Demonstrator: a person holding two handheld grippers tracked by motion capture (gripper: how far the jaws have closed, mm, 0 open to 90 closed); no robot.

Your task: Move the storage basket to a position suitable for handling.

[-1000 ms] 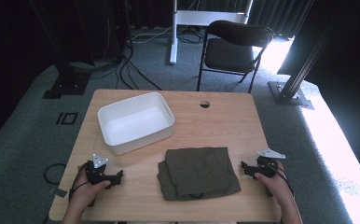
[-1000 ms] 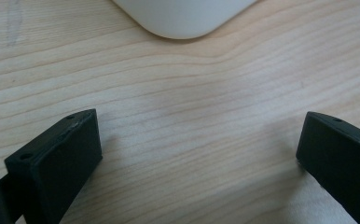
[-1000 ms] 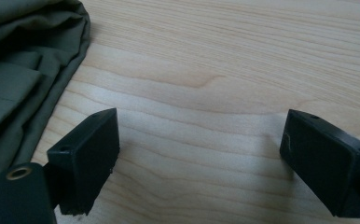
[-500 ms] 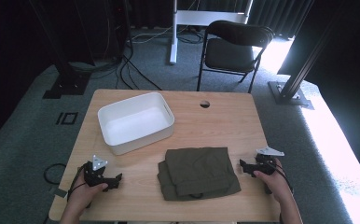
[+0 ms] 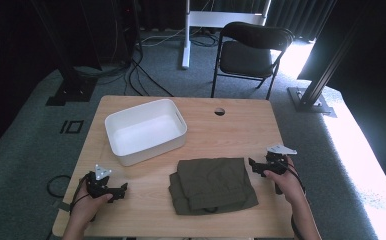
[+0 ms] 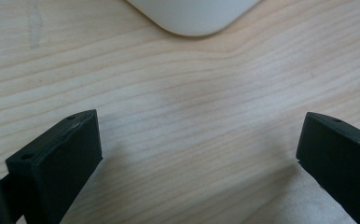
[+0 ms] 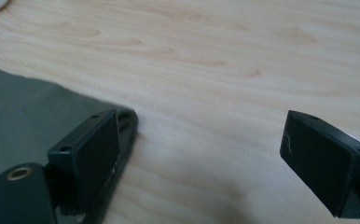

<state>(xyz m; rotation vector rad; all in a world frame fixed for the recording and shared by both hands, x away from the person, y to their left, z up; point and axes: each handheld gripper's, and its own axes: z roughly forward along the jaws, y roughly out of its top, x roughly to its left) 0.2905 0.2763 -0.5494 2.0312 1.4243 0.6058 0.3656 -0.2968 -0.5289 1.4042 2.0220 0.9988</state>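
A folded olive-green cloth (image 5: pixel 212 184) lies on the wooden table (image 5: pixel 231 130) near its front edge. A white rectangular bin (image 5: pixel 145 130) stands empty at the back left. My left gripper (image 5: pixel 123 188) rests on the table at the front left, well apart from the cloth, jaws open over bare wood (image 6: pixel 197 140). The bin's rounded corner (image 6: pixel 192 16) shows ahead of it. My right gripper (image 5: pixel 251 164) sits just right of the cloth, open, with the cloth's edge (image 7: pixel 24 116) beside its left jaw.
A round cable hole (image 5: pixel 219 111) is in the table at the back centre. Behind the table stands a black folding chair (image 5: pixel 251 52). Cables (image 5: pixel 56 185) trail on the grey carpet at the left.
The left gripper has slid slightly toward the table's front edge. The right gripper, cloth and bin stay where they were.
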